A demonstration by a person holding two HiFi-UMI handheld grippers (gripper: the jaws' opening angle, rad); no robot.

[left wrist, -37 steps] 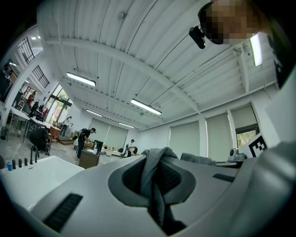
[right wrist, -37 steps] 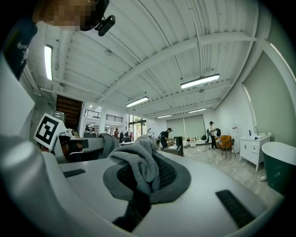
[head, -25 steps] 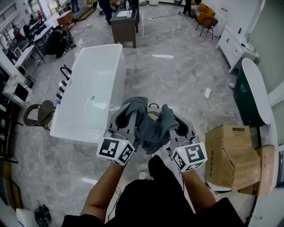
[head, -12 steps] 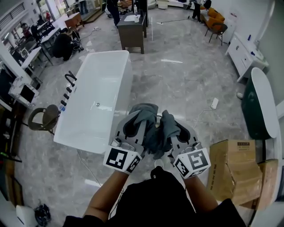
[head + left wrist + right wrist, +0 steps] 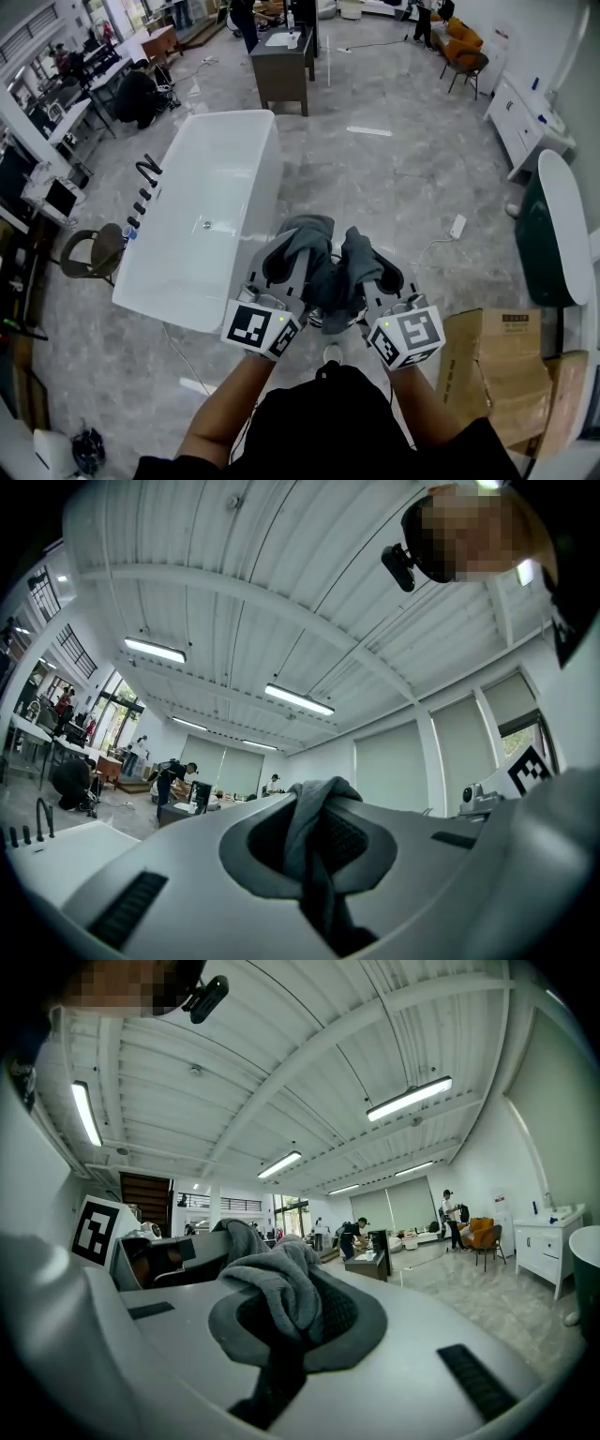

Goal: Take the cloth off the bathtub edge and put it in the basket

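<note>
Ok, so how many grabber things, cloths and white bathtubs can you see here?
Grippers: 2, the left gripper and the right gripper, both with fingers shut on the cloth
Cloth: 1, grey cloth
White bathtub: 1
Total: 4

I count two grippers in my hands, my left gripper (image 5: 298, 242) and my right gripper (image 5: 361, 248), and one grey cloth (image 5: 328, 281). There is one white bathtub (image 5: 202, 225) at ten o'clock, one dark green tub (image 5: 544, 234) at three, two cardboard boxes (image 5: 492, 361) at four and one brown desk (image 5: 281, 61) at twelve.
</note>
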